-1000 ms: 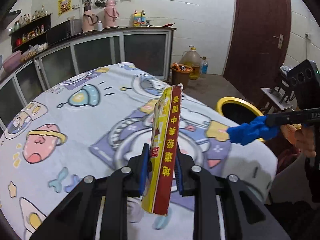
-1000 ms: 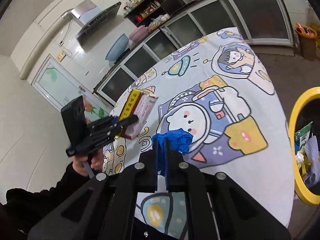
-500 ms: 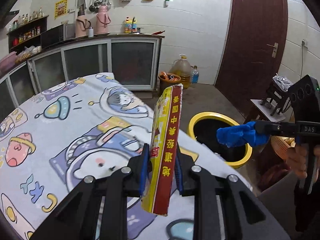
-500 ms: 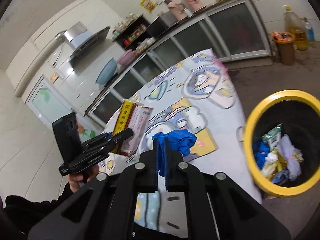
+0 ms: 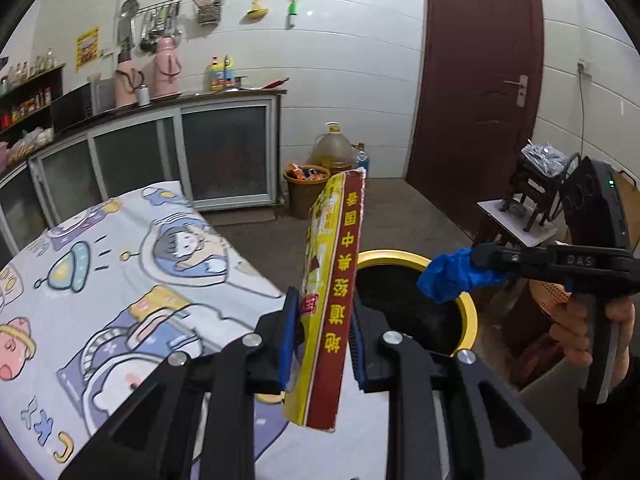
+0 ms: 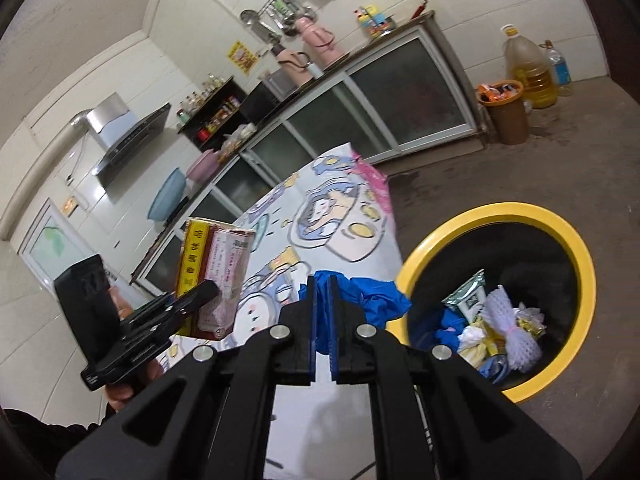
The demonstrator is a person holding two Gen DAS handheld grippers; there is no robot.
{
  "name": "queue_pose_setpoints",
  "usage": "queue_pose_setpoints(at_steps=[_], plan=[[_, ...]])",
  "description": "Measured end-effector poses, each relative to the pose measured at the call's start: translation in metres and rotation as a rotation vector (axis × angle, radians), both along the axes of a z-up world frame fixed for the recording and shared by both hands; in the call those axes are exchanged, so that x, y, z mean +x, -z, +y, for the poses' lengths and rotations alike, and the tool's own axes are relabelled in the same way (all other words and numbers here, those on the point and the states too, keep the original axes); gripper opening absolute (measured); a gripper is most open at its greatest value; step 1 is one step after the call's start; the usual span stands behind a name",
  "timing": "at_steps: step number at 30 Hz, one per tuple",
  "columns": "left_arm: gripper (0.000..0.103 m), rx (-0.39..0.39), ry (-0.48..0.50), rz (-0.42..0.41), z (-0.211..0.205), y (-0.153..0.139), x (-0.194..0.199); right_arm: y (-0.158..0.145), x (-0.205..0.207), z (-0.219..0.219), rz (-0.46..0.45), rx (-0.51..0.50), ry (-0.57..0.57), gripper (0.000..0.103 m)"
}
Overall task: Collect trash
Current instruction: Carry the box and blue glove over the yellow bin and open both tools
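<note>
My left gripper [image 5: 322, 332] is shut on a flat yellow and red carton [image 5: 332, 300], held upright over the table's edge; the carton also shows in the right wrist view [image 6: 214, 276]. My right gripper [image 6: 322, 316] is shut on a crumpled blue glove [image 6: 372, 298], which the left wrist view shows [image 5: 456, 276] hanging over the rim of the yellow-rimmed black trash bin [image 5: 470, 312]. The bin [image 6: 460, 224] stands on the floor beside the table and holds several pieces of trash [image 6: 500, 320].
The round table wears a cartoon-print cloth [image 5: 120, 280]. A brown waste basket [image 5: 306, 192] and an oil jug [image 5: 334, 152] stand by the cabinets. A dark red door [image 5: 480, 80] is behind the bin. A small stool with a bag [image 5: 528, 200] stands at the right.
Both grippers have swung right, away from the table's middle towards the bin. The blue glove now hangs over the bin's rim. Both grips stay shut.
</note>
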State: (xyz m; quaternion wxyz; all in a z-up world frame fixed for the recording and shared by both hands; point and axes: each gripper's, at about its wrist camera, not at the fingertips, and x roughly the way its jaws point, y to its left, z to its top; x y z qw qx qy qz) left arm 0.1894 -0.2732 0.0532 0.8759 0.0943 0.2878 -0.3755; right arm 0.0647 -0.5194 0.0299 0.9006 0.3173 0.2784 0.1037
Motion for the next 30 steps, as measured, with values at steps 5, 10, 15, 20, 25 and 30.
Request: queue_pose_setpoints(at_steps=[5,10,15,20,25,30], plan=[[0.022,0.006,0.032,0.0,-0.027,0.005,0.005,0.015,0.008,-0.02,0.028,0.005,0.043,0.005],[0.022,0.019,0.063,0.007,-0.052,0.012,0.011,0.03,0.017,-0.035,0.061,-0.004,0.08,0.005],[0.022,0.054,0.083,0.032,-0.079,0.029,0.023,0.053,0.03,-0.053,0.115,0.004,0.122,0.005],[0.021,0.113,0.1,0.102,-0.11,0.056,0.042,0.065,0.031,-0.064,0.143,0.013,0.16,0.005],[0.04,0.176,0.122,0.139,-0.137,0.083,0.049,0.068,0.012,-0.075,0.16,-0.006,0.228,0.005],[0.087,0.135,0.074,0.18,-0.141,0.089,0.054,0.065,-0.011,-0.081,0.171,-0.036,0.291,0.005]])
